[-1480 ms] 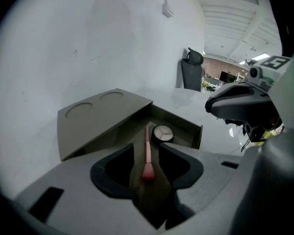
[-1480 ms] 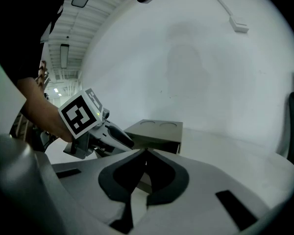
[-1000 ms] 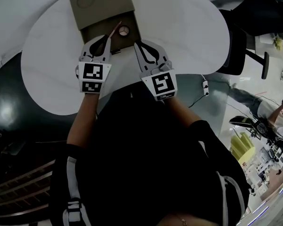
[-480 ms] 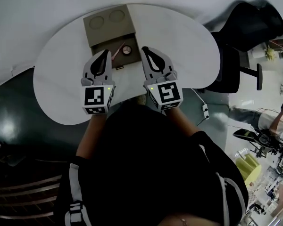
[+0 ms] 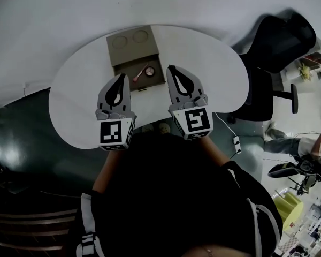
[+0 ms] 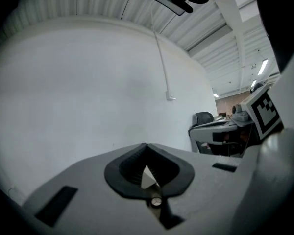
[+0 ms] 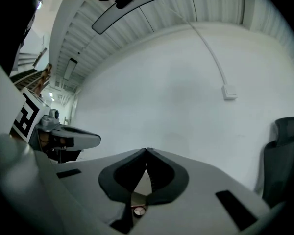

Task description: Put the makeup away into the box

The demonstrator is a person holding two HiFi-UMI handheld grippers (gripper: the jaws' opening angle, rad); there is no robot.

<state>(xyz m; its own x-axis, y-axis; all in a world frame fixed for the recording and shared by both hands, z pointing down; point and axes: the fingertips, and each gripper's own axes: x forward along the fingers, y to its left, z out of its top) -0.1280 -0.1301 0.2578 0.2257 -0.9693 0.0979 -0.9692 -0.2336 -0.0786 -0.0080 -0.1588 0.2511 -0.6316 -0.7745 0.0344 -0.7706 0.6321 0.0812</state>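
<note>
Left gripper (image 5: 120,77): you hold it above the near part of the table (image 5: 203,52), pointed about level and away from you. Its jaws are closed tip to tip with nothing between them. The shell is grey moulded plastic, the pads are black and ribbed, and a black-and-white marker cube sits at the rear.

Right gripper (image 5: 172,68): it hangs beside the left at about the same height and nearly parallel to it. Its jaws likewise meet at the tips, empty.

Forearms: both reach forward from your dark top.

Table: white, smooth, with a rounded outline.

Box (image 5: 129,67): brown cardboard and rectangular, it sits on the table beyond the jaws. Its lid (image 5: 131,43) is folded back and shows two pressed circles.

Makeup: a round compact (image 5: 150,71) and a slim pink stick (image 5: 136,78) lie inside the box.
</note>
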